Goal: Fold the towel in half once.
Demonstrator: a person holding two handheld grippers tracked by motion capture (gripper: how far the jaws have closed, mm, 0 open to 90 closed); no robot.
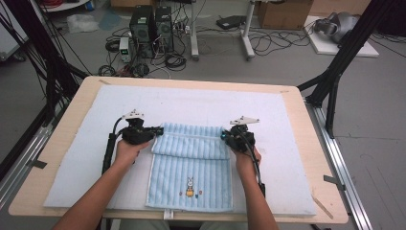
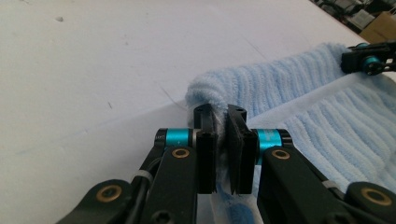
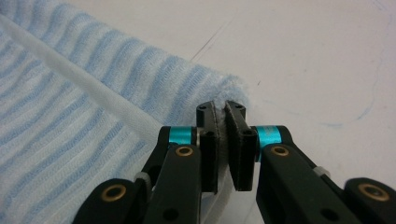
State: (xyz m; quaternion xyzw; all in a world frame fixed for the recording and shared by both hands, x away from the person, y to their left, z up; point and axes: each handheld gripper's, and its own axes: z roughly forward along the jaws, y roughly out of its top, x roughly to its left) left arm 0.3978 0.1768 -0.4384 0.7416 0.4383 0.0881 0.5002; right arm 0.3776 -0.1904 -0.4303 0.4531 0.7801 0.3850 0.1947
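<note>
A light blue striped towel (image 1: pixel 191 167) with a small rabbit print lies on the white mat, its far part folded back over itself. My left gripper (image 1: pixel 152 134) is shut on the towel's far left corner (image 2: pixel 205 91); the cloth is pinched between its pads (image 2: pixel 223 149). My right gripper (image 1: pixel 229 136) is shut on the far right corner (image 3: pixel 231 88), with towel edge squeezed between its pads (image 3: pixel 222 144). In the left gripper view the right gripper (image 2: pixel 369 58) shows at the towel's other end.
The white mat (image 1: pixel 72 158) covers most of the wooden table (image 1: pixel 311 143). Black frame posts (image 1: pixel 335 72) stand at both sides of the table. Computers (image 1: pixel 151 28) and cables sit on the floor beyond the far edge.
</note>
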